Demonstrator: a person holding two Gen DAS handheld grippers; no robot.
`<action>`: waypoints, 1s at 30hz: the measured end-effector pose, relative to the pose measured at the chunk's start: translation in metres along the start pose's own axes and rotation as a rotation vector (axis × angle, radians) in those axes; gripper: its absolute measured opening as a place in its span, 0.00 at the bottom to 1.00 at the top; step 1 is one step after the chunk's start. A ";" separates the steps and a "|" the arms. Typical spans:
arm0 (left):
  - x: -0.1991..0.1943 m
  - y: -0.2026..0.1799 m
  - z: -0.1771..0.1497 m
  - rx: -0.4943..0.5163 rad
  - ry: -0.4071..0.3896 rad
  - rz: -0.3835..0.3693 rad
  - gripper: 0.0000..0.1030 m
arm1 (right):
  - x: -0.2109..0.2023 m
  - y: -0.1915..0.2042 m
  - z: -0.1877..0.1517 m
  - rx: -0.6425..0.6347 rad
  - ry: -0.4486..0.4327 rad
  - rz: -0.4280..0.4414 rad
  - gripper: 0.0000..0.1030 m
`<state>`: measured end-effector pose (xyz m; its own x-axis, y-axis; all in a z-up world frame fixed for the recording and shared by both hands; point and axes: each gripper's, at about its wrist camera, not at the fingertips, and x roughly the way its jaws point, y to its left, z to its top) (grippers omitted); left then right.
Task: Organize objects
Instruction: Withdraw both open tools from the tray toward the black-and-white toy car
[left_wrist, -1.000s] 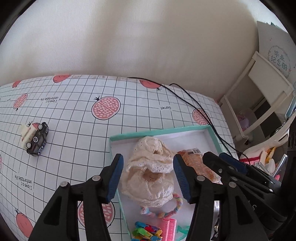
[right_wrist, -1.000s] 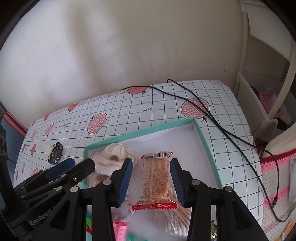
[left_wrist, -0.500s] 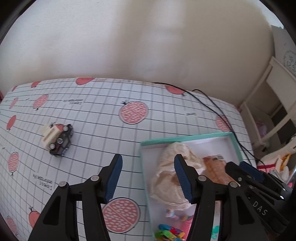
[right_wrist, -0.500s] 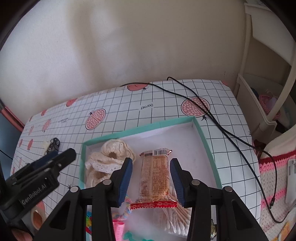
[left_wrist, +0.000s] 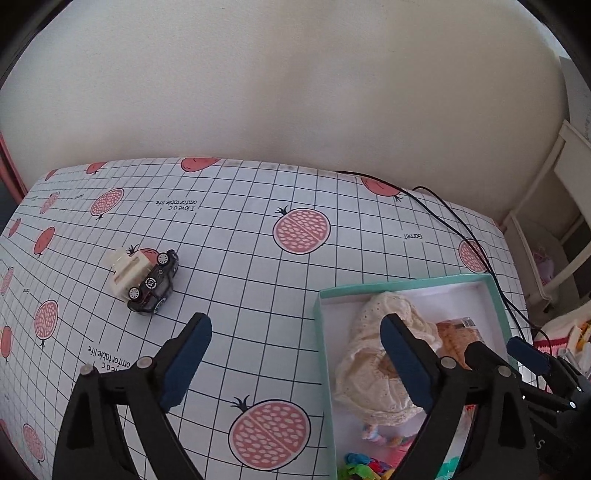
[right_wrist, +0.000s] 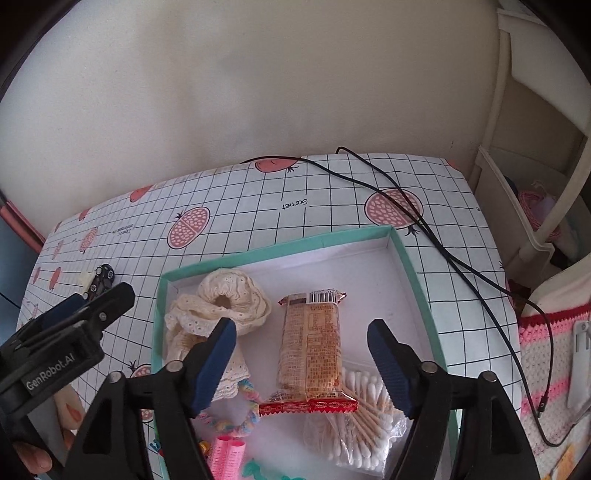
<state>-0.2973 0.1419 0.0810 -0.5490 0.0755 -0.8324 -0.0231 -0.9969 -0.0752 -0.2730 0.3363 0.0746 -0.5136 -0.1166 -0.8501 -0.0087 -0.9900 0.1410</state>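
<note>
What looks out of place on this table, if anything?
The black toy car lies tipped on its side, wheels showing, against a small cream block out on the tablecloth. Everything else small sits inside the teal tray. Both grippers, left and right, are open and empty.

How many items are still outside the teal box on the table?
2: a black toy car and a cream plastic piece touching it, left of the teal box. Others may lie out of view.
</note>
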 end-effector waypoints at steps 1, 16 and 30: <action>0.000 0.001 0.000 -0.003 0.002 0.001 0.90 | 0.000 0.000 0.000 0.000 0.000 -0.002 0.78; -0.001 0.010 0.000 -0.030 0.000 -0.003 0.91 | 0.002 -0.003 -0.001 0.005 -0.011 -0.005 1.00; -0.006 0.019 0.002 -0.032 -0.009 -0.019 0.91 | 0.000 0.004 0.002 -0.002 -0.011 -0.014 1.00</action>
<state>-0.2957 0.1222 0.0856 -0.5562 0.0939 -0.8257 -0.0068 -0.9941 -0.1084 -0.2745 0.3327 0.0762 -0.5231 -0.1017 -0.8462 -0.0142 -0.9917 0.1280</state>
